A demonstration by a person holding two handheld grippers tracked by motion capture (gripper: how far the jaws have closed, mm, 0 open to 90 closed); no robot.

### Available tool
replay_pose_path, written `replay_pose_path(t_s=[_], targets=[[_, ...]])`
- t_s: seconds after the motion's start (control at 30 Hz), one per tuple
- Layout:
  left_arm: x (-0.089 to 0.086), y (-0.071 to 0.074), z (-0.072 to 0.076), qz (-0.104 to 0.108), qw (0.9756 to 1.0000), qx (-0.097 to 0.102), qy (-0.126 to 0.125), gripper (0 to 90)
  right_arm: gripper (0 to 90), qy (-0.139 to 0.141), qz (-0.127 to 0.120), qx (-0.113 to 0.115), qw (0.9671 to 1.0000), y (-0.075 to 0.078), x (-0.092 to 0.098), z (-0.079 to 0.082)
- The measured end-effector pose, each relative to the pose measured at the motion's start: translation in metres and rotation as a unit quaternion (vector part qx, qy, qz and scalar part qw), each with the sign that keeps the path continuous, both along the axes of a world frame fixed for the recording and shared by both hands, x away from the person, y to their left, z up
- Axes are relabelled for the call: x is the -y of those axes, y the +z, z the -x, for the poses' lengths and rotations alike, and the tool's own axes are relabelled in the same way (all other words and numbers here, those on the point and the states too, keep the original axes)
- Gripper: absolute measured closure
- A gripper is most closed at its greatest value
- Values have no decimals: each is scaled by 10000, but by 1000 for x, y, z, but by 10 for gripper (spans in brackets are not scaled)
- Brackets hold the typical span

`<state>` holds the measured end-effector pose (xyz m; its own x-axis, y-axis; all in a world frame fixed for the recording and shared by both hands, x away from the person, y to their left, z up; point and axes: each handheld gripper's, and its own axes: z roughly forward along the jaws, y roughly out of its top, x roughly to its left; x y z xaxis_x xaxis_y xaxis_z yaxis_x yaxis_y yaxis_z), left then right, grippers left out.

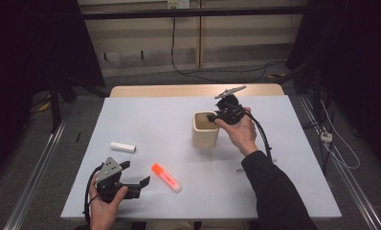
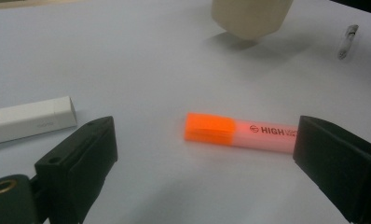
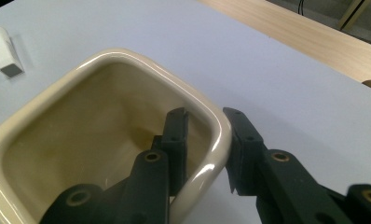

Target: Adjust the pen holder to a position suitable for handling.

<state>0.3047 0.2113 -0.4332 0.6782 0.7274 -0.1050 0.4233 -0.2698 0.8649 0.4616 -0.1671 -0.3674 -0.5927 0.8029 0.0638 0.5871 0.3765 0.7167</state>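
Your right gripper point(image 3: 207, 154) pinches the glossy, rounded-square cream cup point(image 1: 205, 130) by its rim, one jaw inside, one outside. Nearer you than the cup, your left gripper point(image 2: 202, 158) gapes wide toward the flat orange highlighter point(image 2: 239, 133); a white block point(image 1: 123, 147) lies left.

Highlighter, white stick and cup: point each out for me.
highlighter point(image 2: 235, 133), left gripper view, where orange cap meets barrel.
white stick point(image 1: 123, 147), high view, mid-length.
cup point(image 3: 223, 135), right gripper view, rim between the jaws.
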Motion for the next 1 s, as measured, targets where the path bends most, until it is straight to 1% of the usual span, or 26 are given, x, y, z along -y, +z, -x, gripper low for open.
replay_pose_path(t_s=[0.07,0.13,0.23,0.33,0.43,0.5,0.67,0.83,1.0], targets=[[0,0,0,7,10000,-3,1,60,719,37,45,10,10000,-2,-7,1],[0,0,0,17,10000,6,3,60,719,62,75,14,10000,-3,-9,2],[1,0,0,-25,10000,-11,-19,60,719,123,182,-32,9998,-8,-17,5],[1,0,0,-29,10000,23,-21,60,719,128,208,-43,9997,-10,-19,5],[1,0,0,-17,10000,5,-2,60,719,131,290,-47,9995,-13,-24,6],[1,0,0,-25,10000,13,-5,60,719,106,317,-79,9994,-15,-27,7],[0,0,0,-26,10000,-4,14,60,720,-39,326,-47,9995,-15,-29,9],[0,0,1,-32,10000,2,7,60,722,-131,413,-64,9990,-14,-30,11],[0,0,1,-33,10000,4,0,60,721,-139,406,-91,9990,-14,-30,10]])
